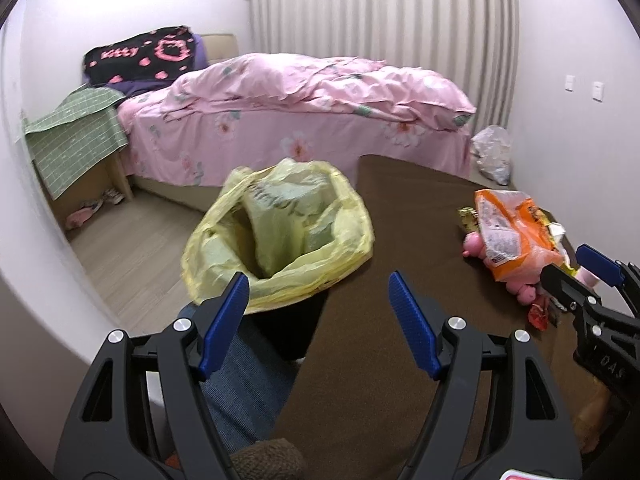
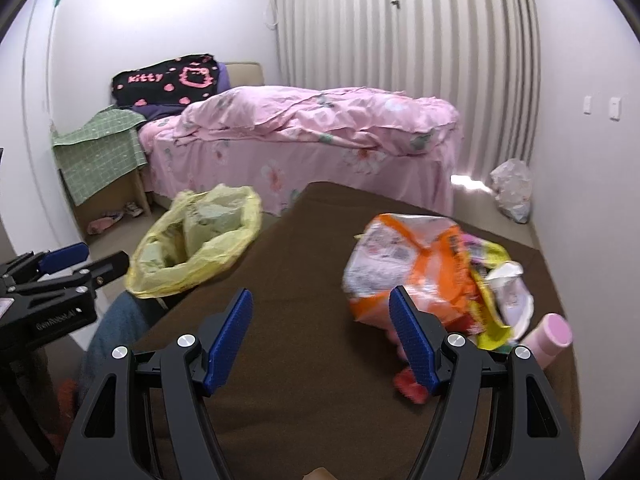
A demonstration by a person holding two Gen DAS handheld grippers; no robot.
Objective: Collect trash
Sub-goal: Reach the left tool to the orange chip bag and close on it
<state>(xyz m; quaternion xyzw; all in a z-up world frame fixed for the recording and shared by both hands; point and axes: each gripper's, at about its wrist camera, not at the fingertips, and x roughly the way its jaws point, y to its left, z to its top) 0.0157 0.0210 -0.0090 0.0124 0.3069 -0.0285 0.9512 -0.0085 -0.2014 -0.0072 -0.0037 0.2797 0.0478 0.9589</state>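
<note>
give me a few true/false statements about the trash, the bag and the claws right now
1. Both claws are open and empty. True: left claw, right claw.
2. The yellow bag is tied shut. False: its mouth gapes open.
3. The orange wrapper lies on the brown blanket. True.
4. The orange wrapper is already in the yellow bag. False: it lies apart, right of the bag.
5. The bed has a blue cover. False: it is pink and floral.
</note>
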